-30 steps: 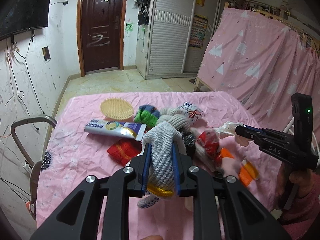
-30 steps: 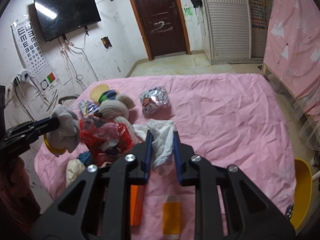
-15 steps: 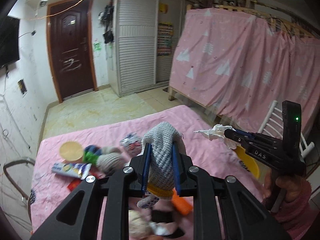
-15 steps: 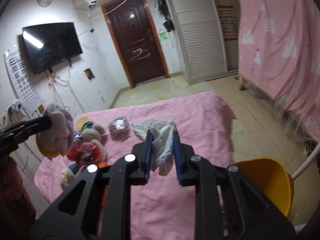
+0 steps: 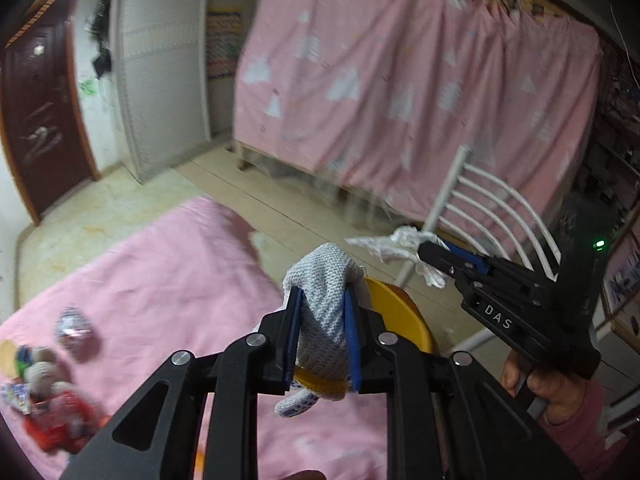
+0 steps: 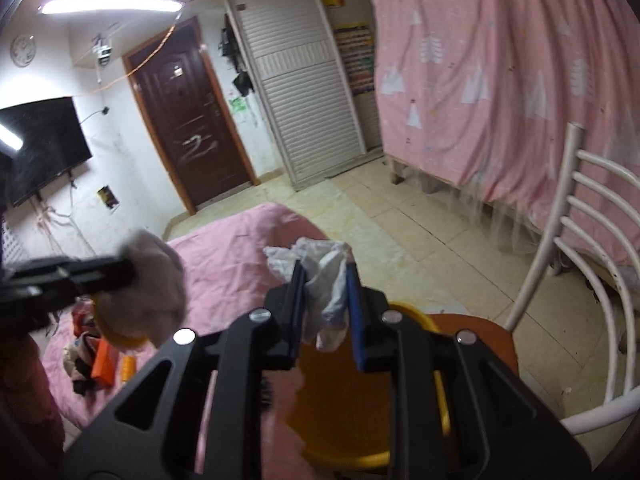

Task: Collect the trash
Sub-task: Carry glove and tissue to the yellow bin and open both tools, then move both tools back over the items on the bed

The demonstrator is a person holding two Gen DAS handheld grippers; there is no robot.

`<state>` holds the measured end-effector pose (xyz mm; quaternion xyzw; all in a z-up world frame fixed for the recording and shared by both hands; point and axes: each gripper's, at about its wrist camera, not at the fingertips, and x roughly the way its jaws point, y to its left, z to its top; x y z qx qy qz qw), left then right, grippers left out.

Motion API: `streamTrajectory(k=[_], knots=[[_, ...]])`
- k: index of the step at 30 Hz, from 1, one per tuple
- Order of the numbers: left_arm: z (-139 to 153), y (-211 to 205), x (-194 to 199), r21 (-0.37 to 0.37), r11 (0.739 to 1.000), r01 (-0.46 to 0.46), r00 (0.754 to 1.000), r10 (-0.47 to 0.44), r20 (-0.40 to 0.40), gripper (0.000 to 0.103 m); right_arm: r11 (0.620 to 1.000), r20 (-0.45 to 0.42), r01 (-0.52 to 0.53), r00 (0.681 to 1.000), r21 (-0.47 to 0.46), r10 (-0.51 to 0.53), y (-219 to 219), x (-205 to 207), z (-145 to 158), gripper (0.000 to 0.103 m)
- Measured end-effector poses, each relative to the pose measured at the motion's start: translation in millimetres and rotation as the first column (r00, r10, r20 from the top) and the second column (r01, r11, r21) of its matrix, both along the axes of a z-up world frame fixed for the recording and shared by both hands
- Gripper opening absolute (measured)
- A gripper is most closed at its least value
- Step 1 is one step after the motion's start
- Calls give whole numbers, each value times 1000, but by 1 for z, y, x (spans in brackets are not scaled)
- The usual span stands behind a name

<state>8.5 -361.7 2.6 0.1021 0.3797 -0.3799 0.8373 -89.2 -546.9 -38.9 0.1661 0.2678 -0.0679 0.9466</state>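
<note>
The left gripper (image 5: 322, 334) jaws squeeze a grey knitted glove with a yellow cuff (image 5: 324, 312) above the round yellow plastic bowl (image 6: 360, 408). The right gripper (image 6: 326, 312), marked "DAS", pinches a crumpled white tissue (image 6: 320, 276) over the same bowl, past the pink sheet's edge (image 5: 240, 232). Bare floor beyond.

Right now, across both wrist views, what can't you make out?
- Yellow basin: in the right wrist view the right gripper covers its inside; contents unknown. Left wrist view shows only a rim slice behind the left gripper.
- Knit glove: its lower part is hidden by the fingers.
- Crumpled tissue: motion-blurred, and any print is unreadable.
- Trash pile: blurred at the left wrist frame's left edge, so items are indistinct.
</note>
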Motion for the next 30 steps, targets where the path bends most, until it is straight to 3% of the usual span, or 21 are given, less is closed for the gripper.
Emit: streamTrajectory(k=[5,9,14,20,24,30], knots=[[-30,-40,6,19,1000,13,997,-12,-70,11,999,-23,5,1000,31,-4,-19,-3,-15,19],[-36,-43,14,-11,1000,6,993,-8,-120,15,999,-28,-8,1000,53,9,-23,-1,-19,19],[-40,-41,15,-2,1000,-17,992,16,-126,20,999,-60,-11,998,49,14,-22,3,-26,23],[-24,-12,12,-18,997,-73,993,71,-90,25,1000,-129,-8,992,-19,6,-5,17,-36,48],[-10,15,11,-47,992,-121,990,117,-76,31,998,-156,-15,988,-65,4,6,25,-40,55],[9,56,8,-87,980,-177,984,174,-47,37,991,-174,-30,985,-133,6,29,32,-35,57]])
